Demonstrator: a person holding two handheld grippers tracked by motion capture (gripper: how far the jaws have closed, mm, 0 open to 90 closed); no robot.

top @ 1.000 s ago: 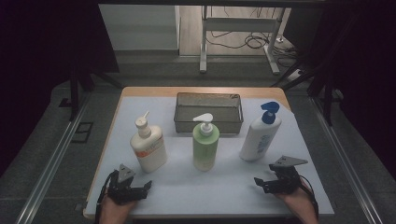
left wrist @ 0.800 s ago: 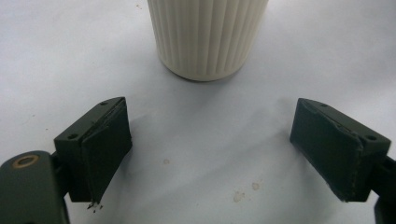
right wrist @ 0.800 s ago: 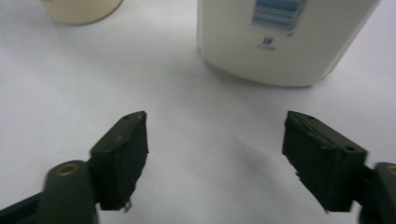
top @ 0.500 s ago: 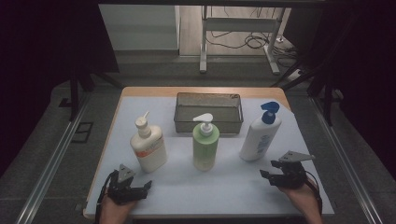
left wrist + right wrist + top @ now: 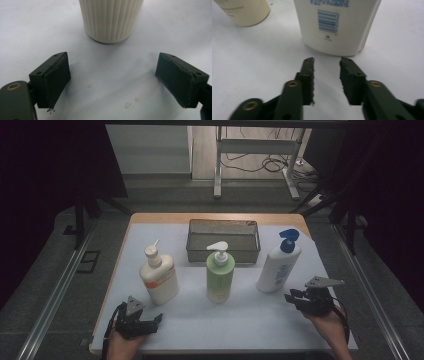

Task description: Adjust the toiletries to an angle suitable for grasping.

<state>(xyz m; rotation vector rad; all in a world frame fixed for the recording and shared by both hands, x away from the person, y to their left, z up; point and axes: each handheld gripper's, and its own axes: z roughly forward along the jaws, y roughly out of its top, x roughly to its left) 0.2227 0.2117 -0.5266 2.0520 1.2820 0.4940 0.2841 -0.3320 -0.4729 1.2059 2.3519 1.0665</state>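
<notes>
**White bottle with blue pump stood just ahead of the right gripper**

The white bottle with the blue pump (image 5: 279, 268) stood upright right of centre in the high view, on the white-covered bench (image 5: 250, 317), just below and to the right of the wire basket (image 5: 223, 240). In the right gripper view its base (image 5: 336, 27) filled the upper middle of the frame, label facing the camera.

The right gripper (image 5: 295, 297) sat at the lower right of the high view, held in the person's right hand (image 5: 327, 322), pointing toward that bottle and near it without touching. Its fingers (image 5: 308, 75) had just been closing and stood a narrow gap apart, with nothing between them but bare bench.

The left gripper (image 5: 152, 321) lay at the lower left of the high view, below the cream bottle (image 5: 159, 276). In the left gripper view its fingers (image 5: 53, 77) were spread wide and released, grasping nothing; the cream bottle's ribbed base (image 5: 111, 20) stood beyond them at the top centre.

A green bottle (image 5: 220, 274) stood upright between the other two.
</notes>
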